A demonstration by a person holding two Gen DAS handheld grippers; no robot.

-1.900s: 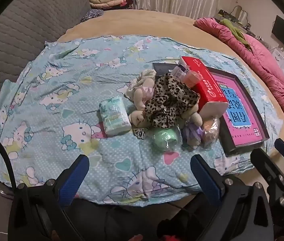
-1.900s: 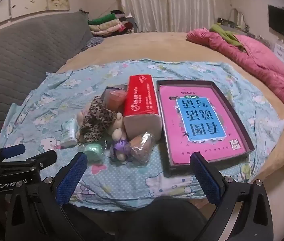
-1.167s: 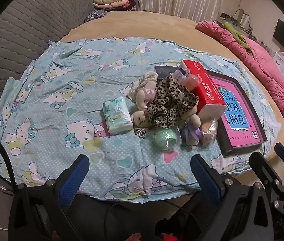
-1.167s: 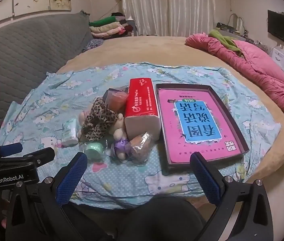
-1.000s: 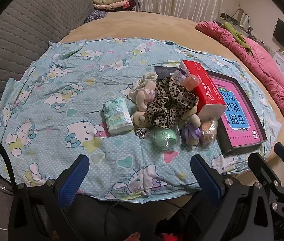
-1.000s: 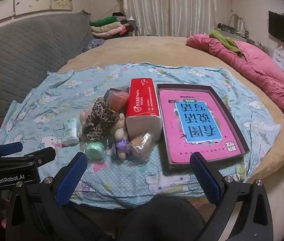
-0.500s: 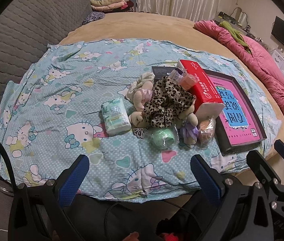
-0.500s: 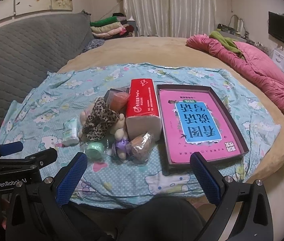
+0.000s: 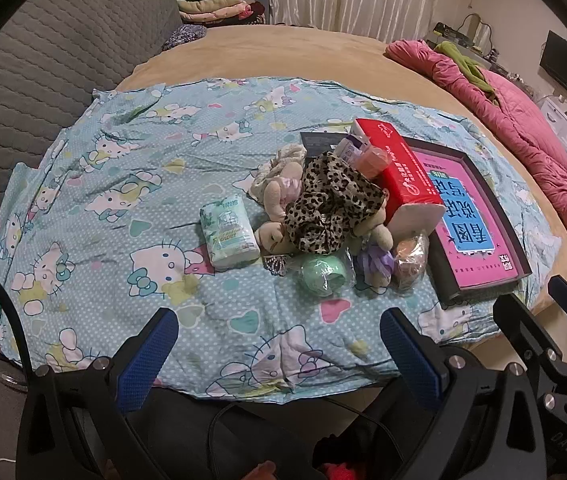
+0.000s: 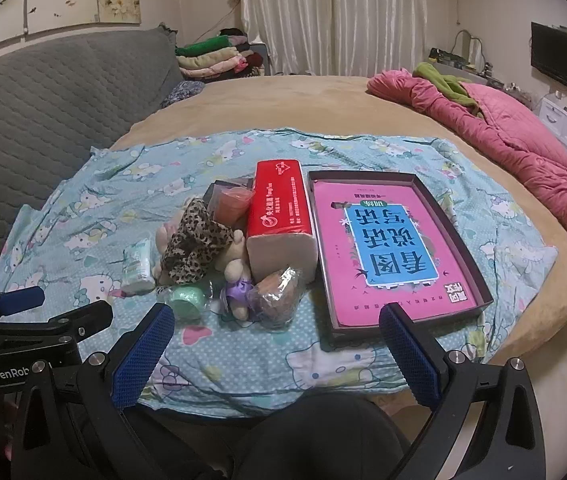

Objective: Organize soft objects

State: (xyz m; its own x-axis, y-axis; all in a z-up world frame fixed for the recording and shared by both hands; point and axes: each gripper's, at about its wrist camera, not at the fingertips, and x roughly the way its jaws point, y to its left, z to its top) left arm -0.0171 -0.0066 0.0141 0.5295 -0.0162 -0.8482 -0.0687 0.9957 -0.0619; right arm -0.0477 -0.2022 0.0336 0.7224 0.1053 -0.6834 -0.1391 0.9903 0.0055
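Both hand-held tools hang over the near edge of the bed, short of the pile: the left gripper (image 9: 279,344) has its blue-padded fingers spread wide with nothing between them, and the right gripper (image 10: 277,348) is likewise wide and empty. The soft things lie in a heap on the cartoon-cat sheet (image 9: 95,184), ahead of both grippers and well apart from them. In the left view the heap sits ahead and a little right of centre; in the right view it sits ahead and to the left. A leopard-print scrunchie (image 9: 331,208) lies on top of a beige plush toy (image 9: 279,196), with a small tissue pack (image 9: 229,232) just left of them, its long axis running away from the camera. A green ball in wrap (image 9: 321,274), a purple plush (image 9: 375,260) and a wrapped brown ball (image 10: 277,296) line the near side of the heap. The red tissue box (image 10: 281,204) runs lengthways away from the grippers, its white end facing them, touching the dark tray with the pink book (image 10: 383,240) on its right. Compared with half a second ago, the view has barely shifted; the pile lies as it did and neither gripper has closed.
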